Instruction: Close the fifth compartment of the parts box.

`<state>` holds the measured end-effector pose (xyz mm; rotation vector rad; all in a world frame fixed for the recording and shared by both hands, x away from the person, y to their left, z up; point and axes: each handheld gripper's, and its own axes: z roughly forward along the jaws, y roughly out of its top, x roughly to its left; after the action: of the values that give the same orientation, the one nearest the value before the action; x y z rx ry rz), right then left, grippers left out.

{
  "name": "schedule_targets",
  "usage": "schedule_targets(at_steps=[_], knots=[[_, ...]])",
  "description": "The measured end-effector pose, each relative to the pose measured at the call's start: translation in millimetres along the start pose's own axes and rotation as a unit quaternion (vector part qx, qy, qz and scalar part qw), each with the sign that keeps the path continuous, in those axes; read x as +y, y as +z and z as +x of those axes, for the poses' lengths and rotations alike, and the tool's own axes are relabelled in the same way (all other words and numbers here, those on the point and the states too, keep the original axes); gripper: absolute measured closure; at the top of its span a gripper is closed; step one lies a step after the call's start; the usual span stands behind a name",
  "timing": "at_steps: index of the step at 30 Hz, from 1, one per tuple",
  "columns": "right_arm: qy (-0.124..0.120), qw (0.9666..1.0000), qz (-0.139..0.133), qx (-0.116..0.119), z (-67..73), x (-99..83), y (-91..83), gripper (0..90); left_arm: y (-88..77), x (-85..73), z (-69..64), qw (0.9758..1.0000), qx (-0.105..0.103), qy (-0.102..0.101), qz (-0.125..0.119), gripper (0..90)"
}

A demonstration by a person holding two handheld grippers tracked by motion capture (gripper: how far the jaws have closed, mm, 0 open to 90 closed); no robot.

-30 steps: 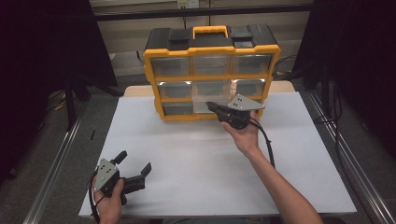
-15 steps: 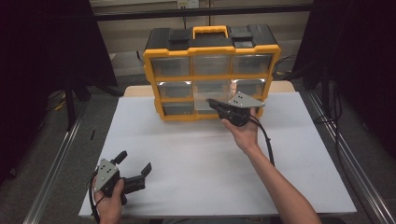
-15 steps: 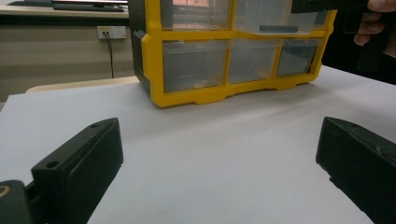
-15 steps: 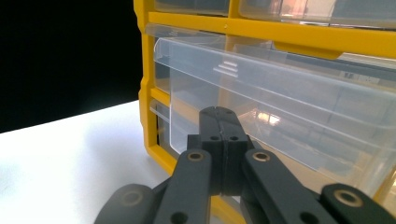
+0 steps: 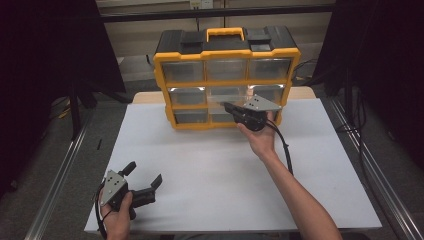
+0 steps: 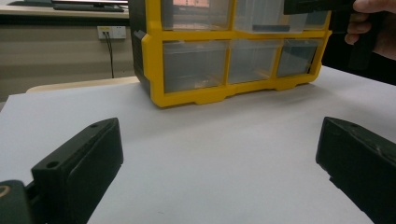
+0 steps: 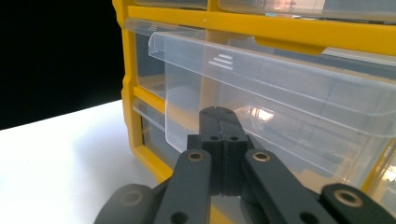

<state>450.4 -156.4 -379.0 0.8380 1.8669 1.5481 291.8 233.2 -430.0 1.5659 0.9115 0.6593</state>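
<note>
Sticking out of the yellow organizer (image 5: 227,80) at the centre of the high view, the clear drawer (image 7: 261,93) of the middle row is the thing in hand: it stands proud of its neighbours, so it seems to be partway through a pull or a push. In the right gripper view its front lip runs from upper left to right, just above the jaws. The right gripper (image 5: 231,107) has its jaws pressed together with nothing between them; the tips sit right at the drawer's lower front, though whether they touch it I cannot tell. Held level and pointed at the cabinet, closed jaws would serve as a blunt finger for nudging the drawer.

Farther out, the left gripper (image 5: 145,182) rests low at the lower left of the high view, jaws wide apart and empty, facing the organizer across bare white table (image 5: 210,165); it looks parked out of the way. Its own view shows the bottom row of drawers (image 6: 229,63) shut.

Nothing lies on the table between either gripper and the cabinet. The right cable (image 5: 285,152) trails back along the forearm, clear of the drawer.
</note>
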Motion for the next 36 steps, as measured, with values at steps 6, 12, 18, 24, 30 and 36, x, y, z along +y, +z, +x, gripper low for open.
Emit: schedule_targets(at_steps=[6, 12, 18, 24, 30, 36], knots=[[-0.006, 1.0000, 0.004, -0.004, -3.6, 1.0, 4.3, 90.0, -0.1, -0.1, 0.1, 1.0000, 0.001, 0.002, 0.002, 0.9], [-0.008, 0.9999, 0.006, -0.011, -7.5, 2.3, 10.0, 90.0, -0.1, -0.3, 0.1, 1.0000, 0.001, 0.001, 0.002, 0.9], [-0.007, 0.9998, 0.004, -0.016, -9.8, 2.8, 14.4, 90.0, 0.3, -0.2, 0.1, 1.0000, 0.000, 0.001, 0.003, 1.0], [-0.001, 0.9998, 0.002, -0.021, -14.0, 3.1, 17.6, 90.0, 1.3, -0.1, 1.5, 1.0000, 0.002, -0.001, 0.003, 0.9], [-0.003, 0.9998, 0.001, -0.022, -13.8, 5.4, 19.9, 90.0, 0.8, 0.3, 1.0, 1.0000, 0.001, -0.003, 0.000, 0.9], [-0.005, 0.9997, 0.001, -0.024, -14.2, 8.5, 21.8, 90.0, 0.6, 0.5, 1.4, 1.0000, 0.001, -0.002, 0.000, 0.9]])
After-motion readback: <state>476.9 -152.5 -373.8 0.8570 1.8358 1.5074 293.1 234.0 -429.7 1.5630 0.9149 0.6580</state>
